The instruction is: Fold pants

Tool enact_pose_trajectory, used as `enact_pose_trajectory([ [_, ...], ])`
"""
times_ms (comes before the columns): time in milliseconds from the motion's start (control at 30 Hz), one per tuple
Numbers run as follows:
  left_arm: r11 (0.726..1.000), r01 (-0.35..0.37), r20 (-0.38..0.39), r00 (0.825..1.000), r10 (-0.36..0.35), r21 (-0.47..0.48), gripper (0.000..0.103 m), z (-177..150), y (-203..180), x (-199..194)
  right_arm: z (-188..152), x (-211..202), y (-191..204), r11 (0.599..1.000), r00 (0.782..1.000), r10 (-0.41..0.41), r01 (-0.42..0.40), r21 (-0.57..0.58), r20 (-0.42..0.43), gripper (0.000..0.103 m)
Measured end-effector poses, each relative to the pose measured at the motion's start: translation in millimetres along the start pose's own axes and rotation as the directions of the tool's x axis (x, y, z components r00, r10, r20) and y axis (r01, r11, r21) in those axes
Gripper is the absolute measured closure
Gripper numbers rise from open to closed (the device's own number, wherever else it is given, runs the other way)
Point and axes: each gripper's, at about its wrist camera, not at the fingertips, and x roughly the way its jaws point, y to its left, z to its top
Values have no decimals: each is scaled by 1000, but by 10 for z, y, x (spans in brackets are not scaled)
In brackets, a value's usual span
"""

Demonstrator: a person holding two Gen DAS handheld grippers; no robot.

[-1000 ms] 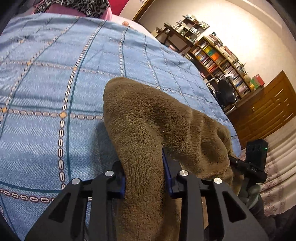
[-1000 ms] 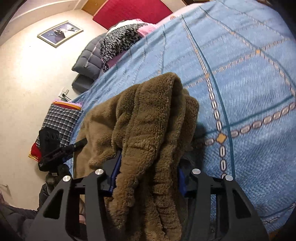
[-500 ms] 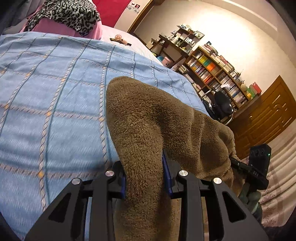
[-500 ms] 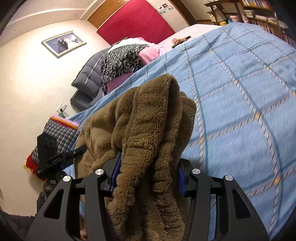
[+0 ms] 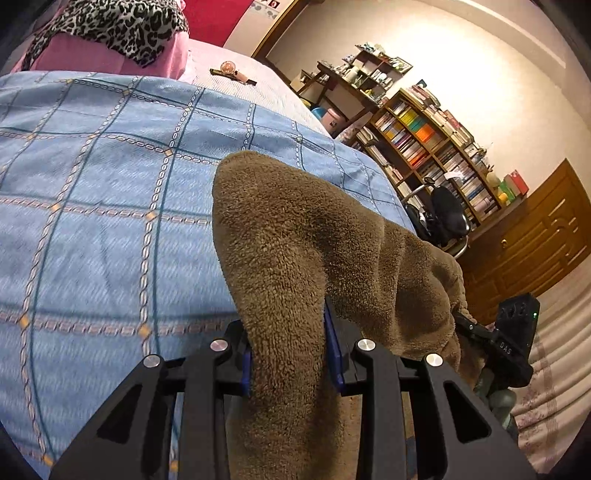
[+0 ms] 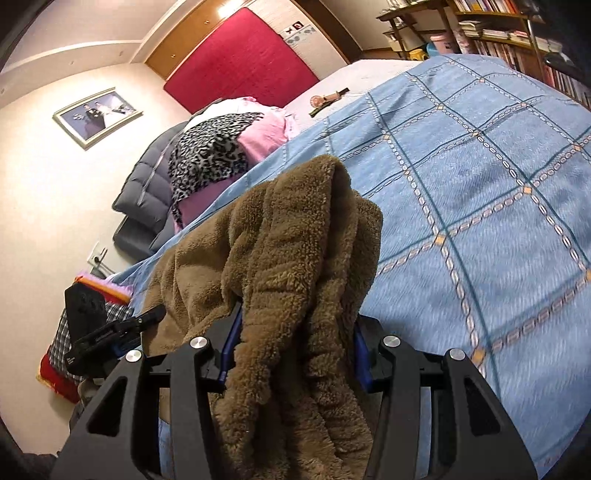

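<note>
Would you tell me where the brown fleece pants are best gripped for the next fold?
Probably where they are held now: the brown fleece pants hang as a bunched edge between both closed grippers, left gripper and right gripper, each pinching from the near side.

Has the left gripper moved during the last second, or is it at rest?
Yes. The left gripper, shut on the brown pants, has tilted upward and moved toward the head of the bed: the leopard-print cloth and bookshelf now show lower and fuller.

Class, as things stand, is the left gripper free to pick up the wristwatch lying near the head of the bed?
Probably not: the left gripper is shut on the brown fleece pants, and the wristwatch lies far across the blue blanket.
</note>
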Motion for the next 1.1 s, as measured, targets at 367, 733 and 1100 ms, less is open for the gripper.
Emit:
enact_pose_trajectory([
  [367, 998, -36, 22, 999, 37, -53, 73, 512, 230, 380, 617, 618, -107, 998, 1000, -15, 15, -66, 3, 53],
  [733, 983, -179, -27, 984, 178, -51, 66, 484, 479, 712, 652, 985, -322, 993, 993, -108, 105, -54, -46, 44],
  [1100, 950, -276, 114, 959, 261, 147, 57, 258, -59, 345, 290, 41, -213, 999, 998, -48, 49, -21, 46, 46],
])
